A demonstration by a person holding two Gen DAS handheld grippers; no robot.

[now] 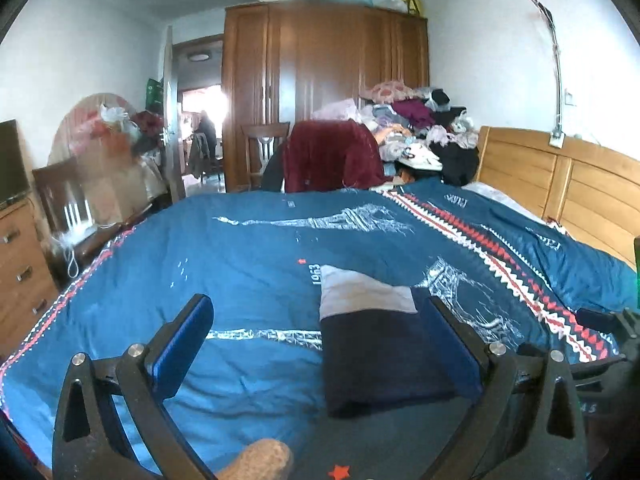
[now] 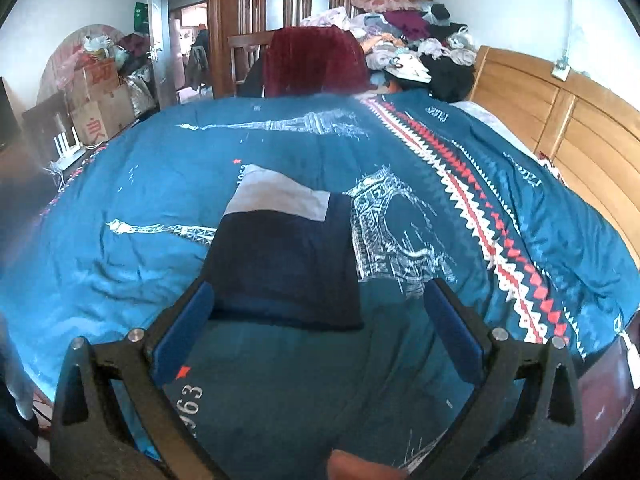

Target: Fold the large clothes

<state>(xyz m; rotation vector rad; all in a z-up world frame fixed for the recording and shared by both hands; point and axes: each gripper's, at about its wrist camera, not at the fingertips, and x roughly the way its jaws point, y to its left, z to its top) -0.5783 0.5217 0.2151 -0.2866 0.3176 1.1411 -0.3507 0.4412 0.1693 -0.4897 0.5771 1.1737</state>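
A folded garment [image 1: 380, 352], dark navy with a light grey band at its far end, lies flat on the blue patterned bedspread [image 1: 248, 248]. In the right wrist view the same garment [image 2: 284, 248] sits just ahead of my fingers. My left gripper [image 1: 320, 308] is open above the bedspread, and the garment lies toward its right finger. My right gripper [image 2: 318, 292] is open too, with its left finger at the garment's near left corner. Neither holds anything. A dark part of the other gripper [image 1: 596, 318] shows at the right edge of the left wrist view.
A wooden headboard [image 1: 560, 184] runs along the right. Behind the bed stand a chair draped in maroon cloth [image 1: 332, 156], a heap of clothes [image 1: 420, 124] and a brown wardrobe [image 1: 320, 80]. Cardboard boxes [image 2: 100, 108] and a drawer unit [image 1: 20, 264] stand at the left.
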